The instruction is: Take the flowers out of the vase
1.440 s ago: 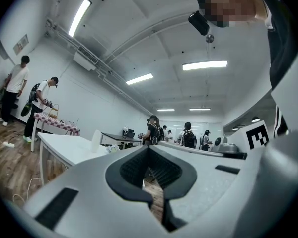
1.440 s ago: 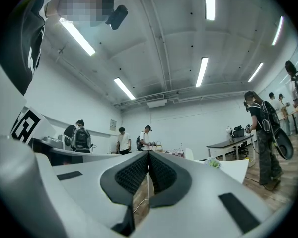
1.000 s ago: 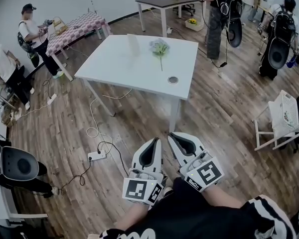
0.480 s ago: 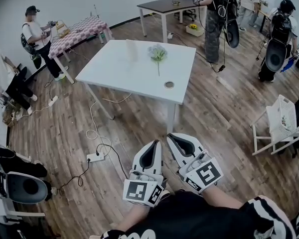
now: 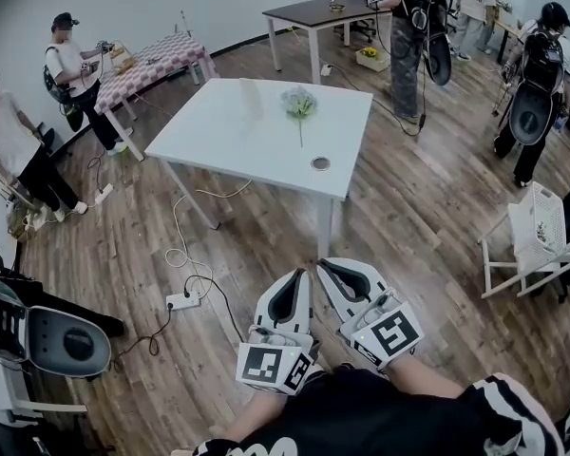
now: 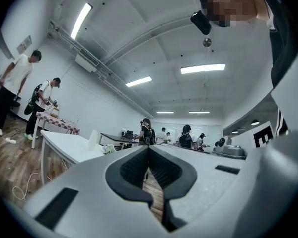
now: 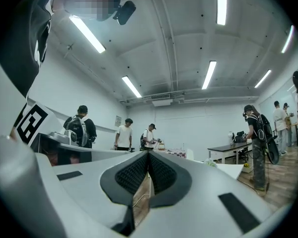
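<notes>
Left tool (image 5: 296, 274) and right tool (image 5: 326, 263) hang empty, jaws together, well short of the table (image 5: 218, 145); flower (image 5: 300, 104) lies beside vase (image 5: 253, 96).

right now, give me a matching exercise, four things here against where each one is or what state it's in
Things: 1 flower; 2 power strip; 3 left gripper; 4 white basket.
Places or states: A on the wood floor; B shut and empty; C lying on the white table; D by the head view's right edge.
Pairs: 1-C; 2-A; 3-B; 4-D.
</notes>
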`<move>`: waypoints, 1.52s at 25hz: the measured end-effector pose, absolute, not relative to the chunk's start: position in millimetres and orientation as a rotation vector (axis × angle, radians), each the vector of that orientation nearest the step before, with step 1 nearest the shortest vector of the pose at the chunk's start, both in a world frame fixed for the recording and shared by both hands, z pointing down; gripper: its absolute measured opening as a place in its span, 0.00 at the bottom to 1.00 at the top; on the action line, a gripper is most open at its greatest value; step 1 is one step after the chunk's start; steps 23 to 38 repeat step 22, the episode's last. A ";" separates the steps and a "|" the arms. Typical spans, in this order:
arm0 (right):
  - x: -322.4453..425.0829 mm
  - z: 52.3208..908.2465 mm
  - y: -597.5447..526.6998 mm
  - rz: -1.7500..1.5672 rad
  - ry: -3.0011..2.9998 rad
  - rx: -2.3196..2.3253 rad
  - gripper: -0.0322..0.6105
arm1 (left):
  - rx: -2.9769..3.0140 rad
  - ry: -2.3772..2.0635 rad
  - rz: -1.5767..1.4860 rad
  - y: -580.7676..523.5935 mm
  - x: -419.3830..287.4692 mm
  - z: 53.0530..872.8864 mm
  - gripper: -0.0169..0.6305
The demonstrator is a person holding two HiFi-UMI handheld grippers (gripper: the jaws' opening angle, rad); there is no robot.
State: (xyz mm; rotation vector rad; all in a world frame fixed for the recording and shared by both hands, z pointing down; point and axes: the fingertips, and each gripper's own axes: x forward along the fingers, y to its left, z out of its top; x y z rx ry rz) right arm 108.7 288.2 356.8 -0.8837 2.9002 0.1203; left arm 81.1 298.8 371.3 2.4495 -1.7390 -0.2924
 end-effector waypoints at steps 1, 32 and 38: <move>110.2 356.2 288.1 0.117 2.897 -0.883 0.08 | 2.451 -1.737 -0.292 298.9 83.0 371.2 0.03; 100.5 357.9 287.7 0.111 2.921 -0.860 0.08 | 2.450 -1.740 -0.284 297.5 75.7 368.9 0.03; 100.5 357.9 287.7 0.111 2.921 -0.860 0.08 | 2.450 -1.740 -0.284 297.5 75.7 368.9 0.03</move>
